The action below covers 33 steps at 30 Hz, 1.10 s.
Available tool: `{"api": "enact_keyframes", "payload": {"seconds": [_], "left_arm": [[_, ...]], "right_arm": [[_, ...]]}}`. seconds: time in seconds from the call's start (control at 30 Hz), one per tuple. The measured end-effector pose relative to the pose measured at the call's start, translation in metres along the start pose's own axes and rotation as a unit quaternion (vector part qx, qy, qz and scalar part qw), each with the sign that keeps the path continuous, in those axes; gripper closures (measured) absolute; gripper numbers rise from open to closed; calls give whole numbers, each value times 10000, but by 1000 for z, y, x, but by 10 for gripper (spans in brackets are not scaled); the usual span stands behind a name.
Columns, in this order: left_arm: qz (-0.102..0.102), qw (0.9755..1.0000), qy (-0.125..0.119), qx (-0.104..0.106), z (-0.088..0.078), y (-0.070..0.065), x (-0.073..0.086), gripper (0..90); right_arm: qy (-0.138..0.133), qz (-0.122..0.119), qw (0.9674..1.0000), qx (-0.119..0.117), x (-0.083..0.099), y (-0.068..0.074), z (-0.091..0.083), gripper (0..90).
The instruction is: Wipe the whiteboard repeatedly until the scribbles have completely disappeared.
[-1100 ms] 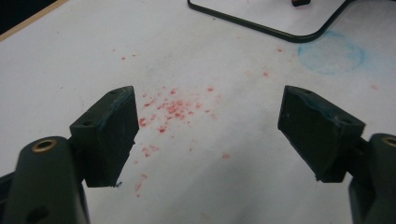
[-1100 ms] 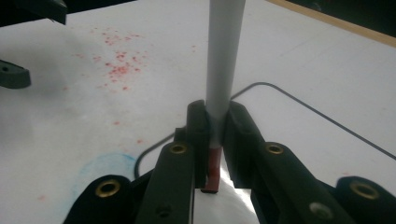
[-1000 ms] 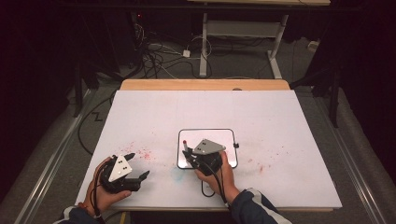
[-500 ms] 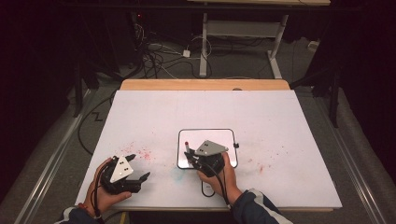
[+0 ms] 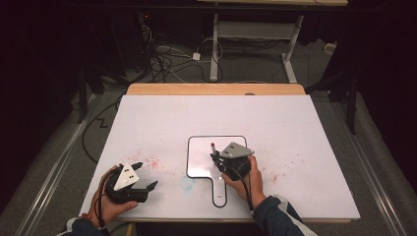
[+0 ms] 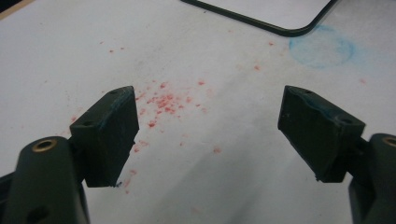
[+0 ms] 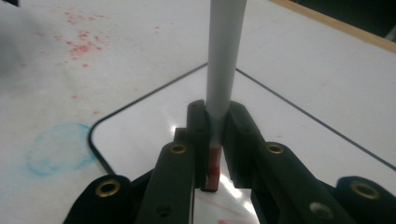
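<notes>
My right gripper (image 5: 215, 158) is shut on a marker (image 5: 213, 149) with a pale grey barrel and a red end. It hovers over the lower right part of a small black-rimmed whiteboard (image 5: 199, 147). In the right gripper view the marker (image 7: 224, 60) stands up from between the pads of the right gripper (image 7: 217, 116), above the whiteboard (image 7: 299, 154). My left gripper (image 5: 147, 175) sits near the table's front left, open and holding nothing. Its left gripper view has the left gripper (image 6: 209, 116) with jaws wide apart over red specks (image 6: 163, 100), and a corner of the whiteboard (image 6: 280, 9) beyond.
The white table (image 5: 295, 123) carries red specks (image 5: 147, 160) left of the board and a blue smudge (image 5: 186, 183) by its lower left corner. The board's handle (image 5: 220, 194) points toward the front edge. Cables and a desk frame (image 5: 255, 34) lie on the floor beyond.
My right gripper has shifted a little to the right over the whiteboard, still shut on the marker. The left gripper has stayed where it was.
</notes>
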<state>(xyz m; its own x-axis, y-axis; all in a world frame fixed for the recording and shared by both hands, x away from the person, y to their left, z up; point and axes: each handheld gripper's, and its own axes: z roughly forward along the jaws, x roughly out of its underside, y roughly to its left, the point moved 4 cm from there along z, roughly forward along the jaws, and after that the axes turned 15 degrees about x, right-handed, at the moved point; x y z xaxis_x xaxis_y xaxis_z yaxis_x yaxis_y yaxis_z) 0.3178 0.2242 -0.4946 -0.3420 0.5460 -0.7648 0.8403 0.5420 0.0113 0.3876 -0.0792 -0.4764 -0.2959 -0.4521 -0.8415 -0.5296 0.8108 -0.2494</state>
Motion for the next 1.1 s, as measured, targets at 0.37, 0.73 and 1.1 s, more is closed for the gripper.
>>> {"api": "enact_keyframes", "payload": {"seconds": [0.37, 0.73, 1.1], "left_arm": [[22, 10000, 23, 34, 1, 0, 0, 195], [26, 10000, 10, 67, 2, -1, -1, 195], [38, 10000, 28, 56, 1, -1, -1, 195]], "right_arm": [[-127, -140, 9992, -351, -1, 21, -5, 821], [-77, -70, 9992, -382, 2, 22, -11, 820], [-18, 27, 9998, 172, 9, -11, -10, 821]]}}
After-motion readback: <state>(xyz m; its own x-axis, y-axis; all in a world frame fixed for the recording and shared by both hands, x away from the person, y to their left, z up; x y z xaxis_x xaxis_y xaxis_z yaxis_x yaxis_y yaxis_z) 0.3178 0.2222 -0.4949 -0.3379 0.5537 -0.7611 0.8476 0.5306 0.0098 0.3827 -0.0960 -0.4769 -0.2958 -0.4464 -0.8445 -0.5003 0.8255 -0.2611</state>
